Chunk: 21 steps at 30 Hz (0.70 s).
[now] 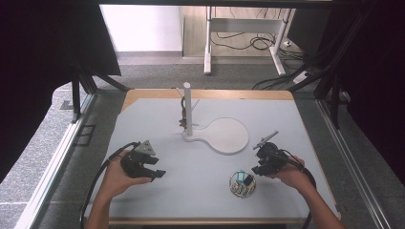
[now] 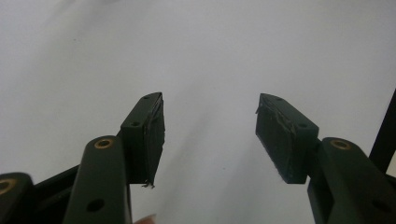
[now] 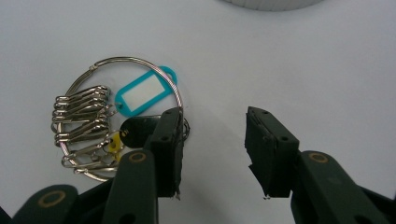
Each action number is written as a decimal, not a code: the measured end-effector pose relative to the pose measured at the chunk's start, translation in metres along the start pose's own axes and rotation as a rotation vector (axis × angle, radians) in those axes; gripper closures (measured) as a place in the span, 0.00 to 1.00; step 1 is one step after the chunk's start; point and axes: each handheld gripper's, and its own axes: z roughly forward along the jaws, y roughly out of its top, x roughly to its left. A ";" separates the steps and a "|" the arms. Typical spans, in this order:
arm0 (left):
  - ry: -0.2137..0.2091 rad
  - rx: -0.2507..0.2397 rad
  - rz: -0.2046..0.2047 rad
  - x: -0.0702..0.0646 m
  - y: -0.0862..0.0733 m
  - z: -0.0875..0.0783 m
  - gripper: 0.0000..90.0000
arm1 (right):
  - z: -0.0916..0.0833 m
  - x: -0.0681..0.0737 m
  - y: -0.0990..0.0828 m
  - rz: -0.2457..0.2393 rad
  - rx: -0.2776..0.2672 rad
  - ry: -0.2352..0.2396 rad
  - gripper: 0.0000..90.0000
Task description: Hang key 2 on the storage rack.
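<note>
A large metal key ring (image 1: 242, 183) lies flat near the table's front right. In the right gripper view the key ring (image 3: 95, 70) carries a teal label tag (image 3: 140, 95), several metal snap clips (image 3: 81, 123), and small yellow and black tags. My right gripper (image 3: 212, 114) is open just right of the ring, its left jaw overlapping the ring's right edge, with bare table between the jaws. In the high view the right gripper (image 1: 258, 170) sits beside the ring. My left gripper (image 1: 157, 173) is held low at the front left; in its own view the left gripper (image 2: 210, 98) is open over bare table.
A white stand with an upright post (image 1: 187, 107) and a round flat base (image 1: 229, 135) sits mid-table; a small brown item (image 1: 183, 120) hangs by the post. The base's rim (image 3: 271, 3) shows ahead of the right gripper. Black frame posts flank the table.
</note>
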 end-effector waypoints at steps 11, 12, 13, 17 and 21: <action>-0.025 0.004 0.004 -0.002 0.000 0.005 0.47 | 0.020 0.006 0.022 -0.065 0.111 0.042 0.73; -0.023 0.003 0.001 -0.002 -0.001 0.006 0.47 | 0.022 0.007 0.024 -0.076 0.119 0.048 0.73; -0.021 0.004 0.002 -0.002 -0.001 0.006 0.47 | 0.025 0.008 0.026 -0.080 0.133 0.049 0.74; -0.025 0.005 -0.002 -0.003 -0.001 0.007 0.47 | 0.034 0.012 0.032 -0.103 0.175 0.056 0.77; -0.025 0.010 0.004 -0.003 -0.001 0.009 0.47 | 0.038 0.012 0.033 -0.118 0.199 0.055 0.79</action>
